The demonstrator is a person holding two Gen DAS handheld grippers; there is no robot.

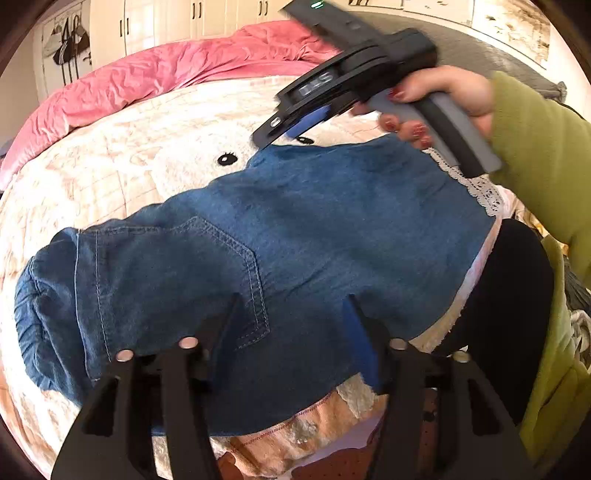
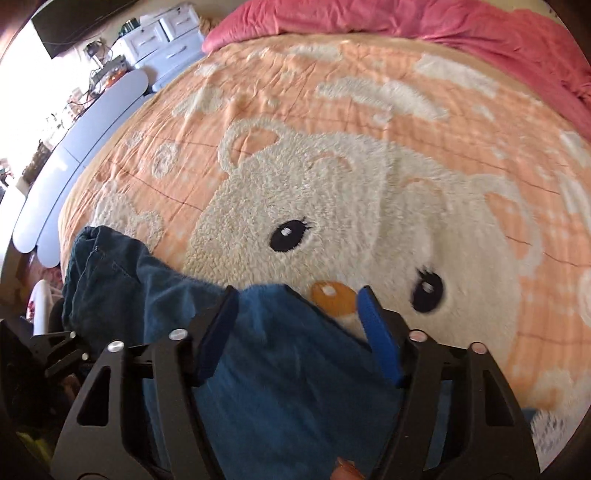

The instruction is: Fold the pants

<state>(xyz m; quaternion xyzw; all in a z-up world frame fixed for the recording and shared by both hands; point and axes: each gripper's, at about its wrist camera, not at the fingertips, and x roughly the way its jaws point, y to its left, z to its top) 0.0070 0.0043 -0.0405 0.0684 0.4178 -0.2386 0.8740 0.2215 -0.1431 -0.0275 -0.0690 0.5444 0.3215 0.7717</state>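
On the bed's peach bear-print blanket (image 2: 332,110), your blue denim pants (image 1: 280,229) lie folded, lace-trimmed hem near your right hand (image 1: 443,99). Your left gripper (image 1: 291,314) hovers over the back pocket, jaws partly open, holding nothing. Your right gripper (image 2: 295,306) has its jaws apart astride the denim's far edge, the pads not pressing it. A pink duvet (image 1: 166,74) lies beyond.

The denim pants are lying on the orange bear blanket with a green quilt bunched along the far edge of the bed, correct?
Not quite: the quilt bunched along the far edge is pink, not green, as the right wrist view shows. The rest holds: the denim pants lie on the orange bear blanket.
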